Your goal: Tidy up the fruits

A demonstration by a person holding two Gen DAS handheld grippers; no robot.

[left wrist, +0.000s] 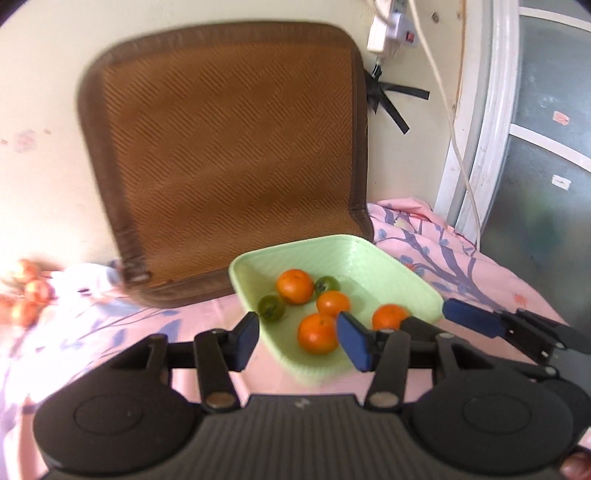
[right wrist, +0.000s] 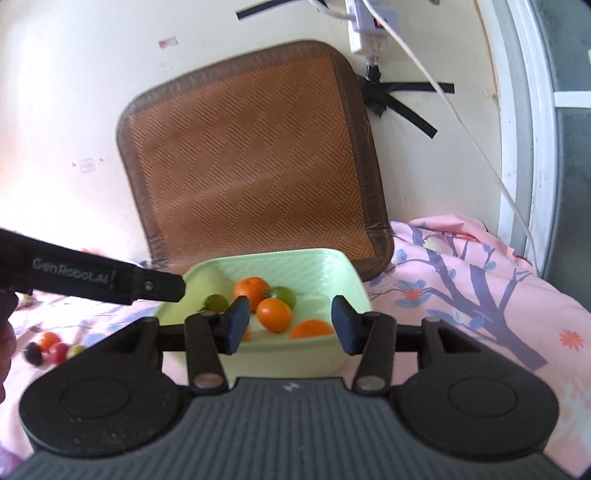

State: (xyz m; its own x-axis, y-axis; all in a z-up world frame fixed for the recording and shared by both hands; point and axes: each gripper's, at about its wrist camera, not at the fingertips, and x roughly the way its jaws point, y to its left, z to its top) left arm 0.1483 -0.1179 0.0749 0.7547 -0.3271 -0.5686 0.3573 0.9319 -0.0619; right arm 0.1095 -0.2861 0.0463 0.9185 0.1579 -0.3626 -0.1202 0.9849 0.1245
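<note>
- Left wrist view: the left gripper hangs just in front of the green basket, its jaws spread wide with nothing between them; my guess is it is empty because its fruit has gone in or none is picked yet.
- In the basket lie four oranges and two green fruits, grouped toward the near side, probably because the basket tilts that way on the soft pink floral bedsheet.
- The right gripper comes in from the right, one blue pad just beside the basket's right rim; only that finger shows, so its jaw state cannot be read here.
- Far left, more loose fruits blur on the sheet, well apart from the basket and seemingly not yet sorted.
- A woven brown seat mat leans on the wall behind the basket.
- Right wrist view: the right gripper faces the basket's near wall, jaws apart and holding nothing.
- The left gripper's arm crosses from the left, its tip at the basket's left rim.
- Small fruits, red, orange, dark and green, sit on the sheet at lower left, still outside the basket.
- A white power strip hangs on the wall above.
</note>
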